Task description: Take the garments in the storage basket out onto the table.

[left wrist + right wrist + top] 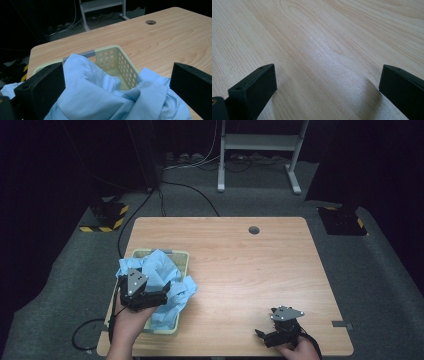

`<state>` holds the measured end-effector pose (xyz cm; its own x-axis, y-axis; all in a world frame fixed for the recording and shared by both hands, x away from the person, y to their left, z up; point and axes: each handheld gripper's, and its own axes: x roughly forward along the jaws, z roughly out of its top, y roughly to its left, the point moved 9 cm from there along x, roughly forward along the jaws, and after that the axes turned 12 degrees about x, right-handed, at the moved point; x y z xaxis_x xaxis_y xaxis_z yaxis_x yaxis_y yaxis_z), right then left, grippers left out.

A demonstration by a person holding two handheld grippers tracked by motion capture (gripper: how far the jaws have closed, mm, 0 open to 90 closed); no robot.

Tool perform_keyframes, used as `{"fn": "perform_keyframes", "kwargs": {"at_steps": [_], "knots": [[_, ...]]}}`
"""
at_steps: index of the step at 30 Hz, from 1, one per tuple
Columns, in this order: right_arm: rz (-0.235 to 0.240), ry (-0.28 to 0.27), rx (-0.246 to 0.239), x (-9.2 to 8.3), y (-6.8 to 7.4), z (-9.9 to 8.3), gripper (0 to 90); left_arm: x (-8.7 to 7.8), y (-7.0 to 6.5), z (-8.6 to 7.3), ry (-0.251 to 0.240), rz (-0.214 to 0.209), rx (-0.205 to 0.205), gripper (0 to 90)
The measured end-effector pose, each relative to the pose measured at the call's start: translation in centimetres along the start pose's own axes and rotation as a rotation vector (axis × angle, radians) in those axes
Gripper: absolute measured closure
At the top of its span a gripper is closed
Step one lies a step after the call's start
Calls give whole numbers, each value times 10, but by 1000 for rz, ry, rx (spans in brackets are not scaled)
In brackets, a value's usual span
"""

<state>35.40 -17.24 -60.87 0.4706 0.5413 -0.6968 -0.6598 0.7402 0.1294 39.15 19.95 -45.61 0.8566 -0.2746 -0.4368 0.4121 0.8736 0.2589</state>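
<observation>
At the near edge of the wooden table [240,265], toward five o'clock, the right gripper [267,336] rested low over bare wood in the person's right hand [300,351], well apart from everything else; in the right gripper view its two black jaws stood wide apart with only tabletop grain between them and nothing held. Toward eight o'clock, the left gripper [162,296] hovered over the near half of a pale green perforated basket [178,254], held in the left hand [127,320] with its grey three-cornered plate facing up. In the left gripper view its jaws were likewise spread wide, one on each side of the crumpled light blue cloth [100,97], with neither pressing on the fabric. The cloth was heaped in the basket [117,62], filling most of it and spilling over the rim at three o'clock onto the table, where a bunched fold lay on the wood; another part hung over the rim at nine o'clock. The far corner of the basket stayed uncovered, showing its holed walls and a grey strip on the far rim. Farther off, near twelve o'clock, a round cable hole [254,229] sat in the tabletop. Beyond the table edge lay grey carpet, loose cables and the white legs of a stand [260,150].
</observation>
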Motion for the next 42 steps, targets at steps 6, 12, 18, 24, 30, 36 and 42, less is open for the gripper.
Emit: {"fn": "perform_keyframes", "kwargs": {"at_steps": [6,12,18,24,30,36,42], "knots": [[0,-2,0,0,0,0,11,7,4,-5,21,-1,-20,5],[0,-2,-1,0,0,0,11,15,7,-10,47,-1,-29,5],[0,-2,-1,0,0,0,11,25,11,-19,85,-2,-39,6],[-1,-4,0,0,0,0,11,34,17,-27,116,4,-57,6],[-1,-4,-1,0,0,0,11,41,20,-33,143,-1,-72,7],[-2,-1,-3,0,0,0,11,49,23,-42,184,1,-81,8],[-3,1,-5,0,0,0,11,58,20,-53,234,-14,-95,8]]}}
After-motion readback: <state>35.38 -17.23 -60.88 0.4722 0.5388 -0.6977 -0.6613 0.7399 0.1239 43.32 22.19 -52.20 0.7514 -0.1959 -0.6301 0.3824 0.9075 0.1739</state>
